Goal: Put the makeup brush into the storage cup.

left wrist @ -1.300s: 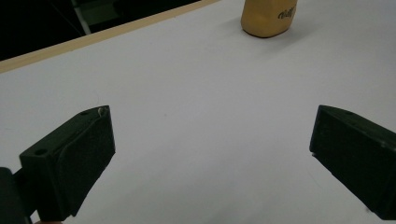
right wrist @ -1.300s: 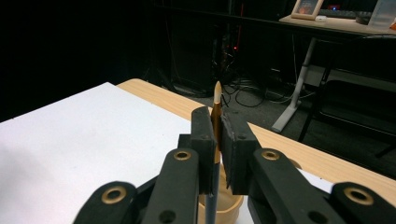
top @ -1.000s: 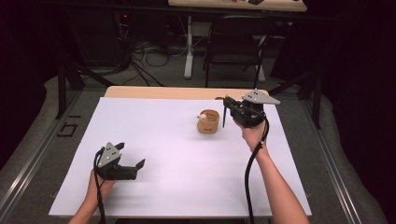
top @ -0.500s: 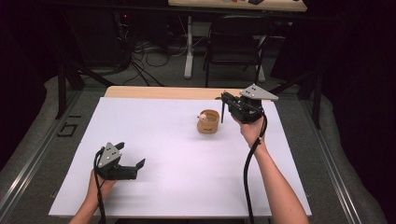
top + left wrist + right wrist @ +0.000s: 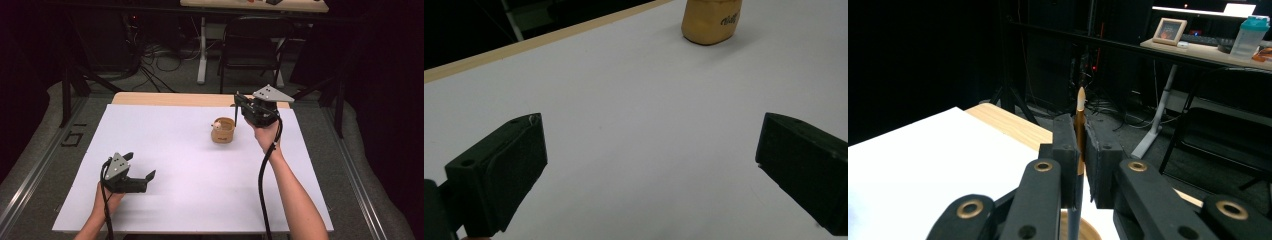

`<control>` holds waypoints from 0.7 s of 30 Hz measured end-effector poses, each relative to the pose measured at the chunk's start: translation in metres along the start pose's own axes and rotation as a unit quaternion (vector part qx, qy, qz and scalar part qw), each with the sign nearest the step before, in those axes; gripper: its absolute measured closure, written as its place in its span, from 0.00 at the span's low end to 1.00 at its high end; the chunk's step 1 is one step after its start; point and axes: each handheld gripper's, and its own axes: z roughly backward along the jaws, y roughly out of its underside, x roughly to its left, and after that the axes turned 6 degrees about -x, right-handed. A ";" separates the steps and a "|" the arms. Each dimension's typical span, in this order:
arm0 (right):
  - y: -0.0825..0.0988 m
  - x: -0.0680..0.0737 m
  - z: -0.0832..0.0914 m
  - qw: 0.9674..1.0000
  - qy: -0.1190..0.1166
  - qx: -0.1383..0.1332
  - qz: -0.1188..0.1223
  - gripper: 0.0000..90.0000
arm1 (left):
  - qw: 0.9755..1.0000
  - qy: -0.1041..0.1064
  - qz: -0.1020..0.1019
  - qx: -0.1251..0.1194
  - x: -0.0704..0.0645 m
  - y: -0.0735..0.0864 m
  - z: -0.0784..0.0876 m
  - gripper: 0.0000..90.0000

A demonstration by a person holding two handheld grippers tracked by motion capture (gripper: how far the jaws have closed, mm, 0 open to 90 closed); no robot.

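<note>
right gripper point(image 5: 239, 111): jaws clamped on a thin pencil point(image 5: 1080, 107), held above the table's far right.
pencil axis: upright, one end poking above the jaws, the dark shaft hanging below.
cup point(image 5: 223, 130): tan, on the white sheet point(image 5: 200, 170), just beside and below the pencil's lower end.
left gripper point(image 5: 139, 172): jaws spread wide, nothing between them, well apart from the cup.
nearer hand: the right.

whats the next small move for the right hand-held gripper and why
Probably lower the pencil into the tan cup. The right hand-held gripper is shut on the pencil, which hangs upright beside the cup's rim, above the white table. The left hand-held gripper rests open, far away.
</note>
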 end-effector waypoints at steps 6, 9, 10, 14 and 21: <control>-0.002 0.001 -0.006 1.000 0.003 -0.001 0.008 0.94 | 1.000 0.000 -0.001 -0.001 0.000 0.000 0.001 0.00; -0.002 0.002 -0.009 1.000 0.004 0.000 0.012 0.94 | 1.000 0.001 -0.001 -0.001 0.000 0.000 0.001 0.00; -0.003 0.002 -0.009 1.000 0.005 -0.001 0.011 0.94 | 1.000 0.000 -0.001 -0.001 0.000 0.000 0.001 0.00; -0.002 0.003 -0.013 1.000 0.003 0.000 0.014 0.94 | 1.000 0.000 -0.002 -0.001 0.000 0.000 0.001 0.00; 0.001 0.003 -0.021 1.000 0.006 0.000 0.016 0.94 | 1.000 0.001 -0.002 0.000 0.000 0.000 0.001 0.00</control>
